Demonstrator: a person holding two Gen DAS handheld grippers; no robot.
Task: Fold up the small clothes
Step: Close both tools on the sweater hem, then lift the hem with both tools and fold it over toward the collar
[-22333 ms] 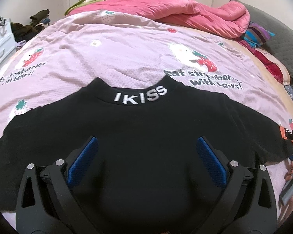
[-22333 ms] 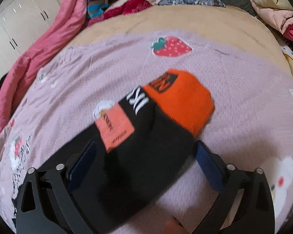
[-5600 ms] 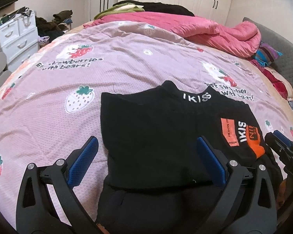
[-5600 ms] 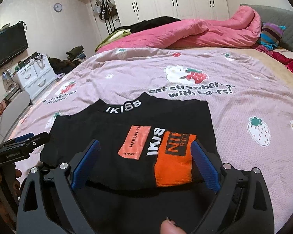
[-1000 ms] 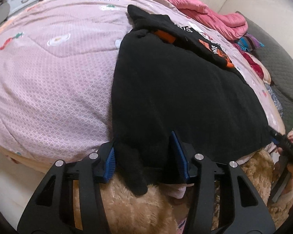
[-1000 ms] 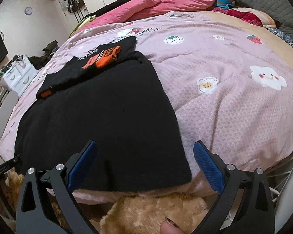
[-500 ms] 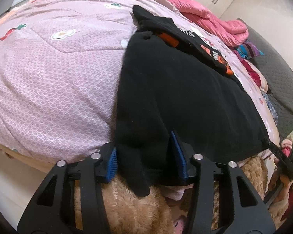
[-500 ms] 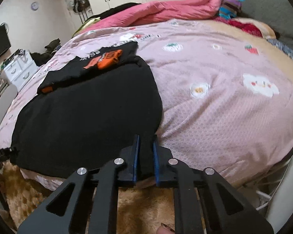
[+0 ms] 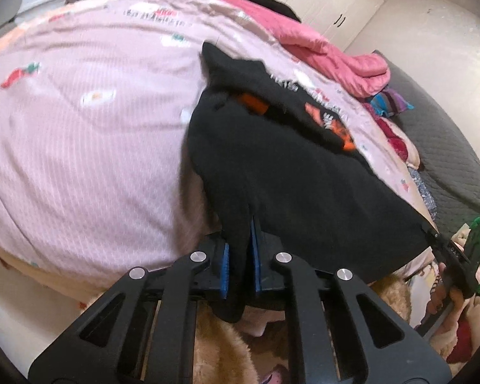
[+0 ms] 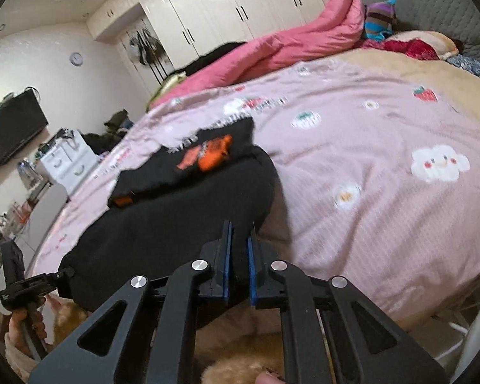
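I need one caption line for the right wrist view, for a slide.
Right tool shut on the near hem of a black sweater spread on a pink strawberry-print bedcover.

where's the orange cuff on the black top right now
In the right wrist view the orange cuff lies folded across the far end of the black top, left of centre on the pink bedspread.

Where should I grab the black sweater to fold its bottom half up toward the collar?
By the two bottom hem corners, coming in from the bed's near edge. The black sweater lies flat with sleeves folded in and its hem at that edge. The left claw and right claw have just closed on one corner each.
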